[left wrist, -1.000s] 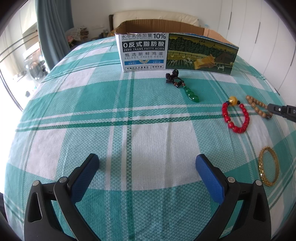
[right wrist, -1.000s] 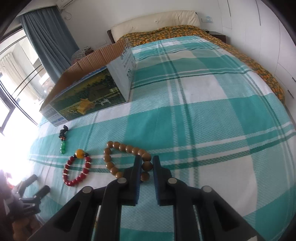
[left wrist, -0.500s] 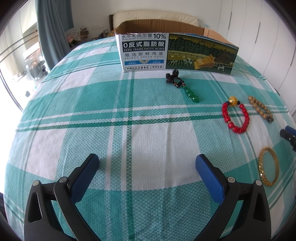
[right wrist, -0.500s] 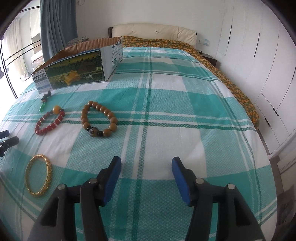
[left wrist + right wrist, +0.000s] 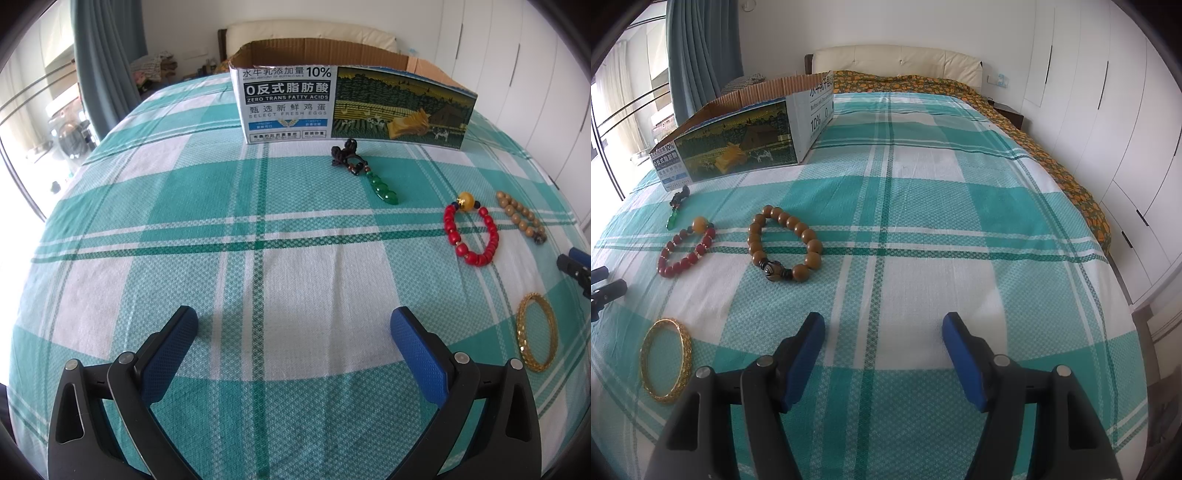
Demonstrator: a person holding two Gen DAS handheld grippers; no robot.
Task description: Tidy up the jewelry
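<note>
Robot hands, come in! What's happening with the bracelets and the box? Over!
Left gripper and right gripper: jaws open, empty. Four jewelry pieces lie on the bedspread, outside the cardboard box. Nothing blocking.

Four pieces of jewelry lie on the bed: one green pendant on a dark knotted cord (image 5: 384,190), one red bead bracelet (image 5: 471,232) with a single yellow bead, one brown wooden bead bracelet (image 5: 785,249) and one gold bangle (image 5: 666,360). That makes three ring-shaped pieces and one pendant. There is one open cardboard box (image 5: 354,105) on one teal plaid bedspread (image 5: 258,236). Two grippers are present, the left gripper (image 5: 293,345) and the right gripper (image 5: 884,345), each with two blue-padded fingers.
</note>
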